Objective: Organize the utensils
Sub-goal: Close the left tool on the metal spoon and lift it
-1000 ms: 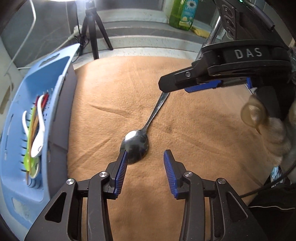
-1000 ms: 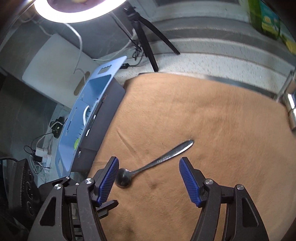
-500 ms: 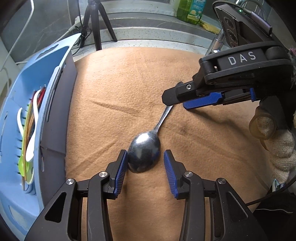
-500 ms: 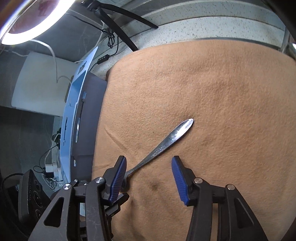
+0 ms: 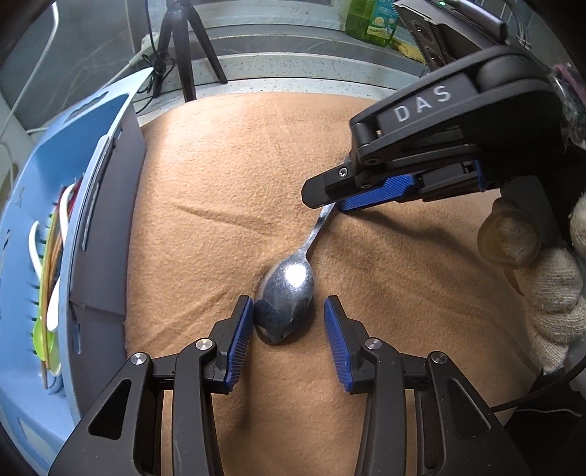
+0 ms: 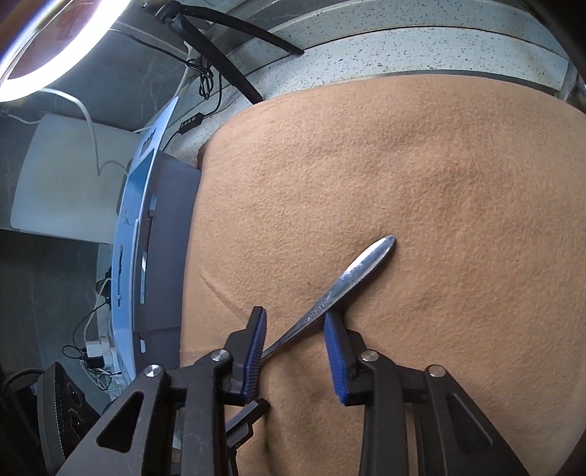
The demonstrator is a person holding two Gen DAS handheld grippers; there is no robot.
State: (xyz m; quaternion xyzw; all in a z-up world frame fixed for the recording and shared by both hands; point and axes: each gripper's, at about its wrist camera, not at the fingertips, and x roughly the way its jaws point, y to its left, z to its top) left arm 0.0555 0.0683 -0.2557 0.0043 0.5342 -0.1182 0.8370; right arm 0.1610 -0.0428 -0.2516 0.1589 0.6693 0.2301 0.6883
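A metal spoon [image 5: 287, 298] lies on the tan cloth [image 5: 227, 175]. Its bowl sits between the open fingers of my left gripper [image 5: 288, 322] and touches the left pad [image 5: 240, 335]. Its handle [image 6: 351, 282] runs between the fingers of my right gripper [image 6: 295, 348], which is open with a narrow gap around the handle. In the left wrist view the right gripper [image 5: 329, 205] comes in from the right, down at the handle. A blue utensil basket [image 5: 33, 256] at the left holds several plastic spoons and sticks.
The basket's dark side wall [image 5: 106, 227] borders the cloth on the left and shows in the right wrist view [image 6: 164, 241]. A tripod [image 5: 183, 47] and a green bottle [image 5: 370, 18] stand behind the cloth. A ring light [image 6: 55, 44] hangs at upper left.
My left gripper has moved forward so the spoon bowl lies between its fingers. My right gripper has come down over the handle and its fingers have closed in to a narrow gap.
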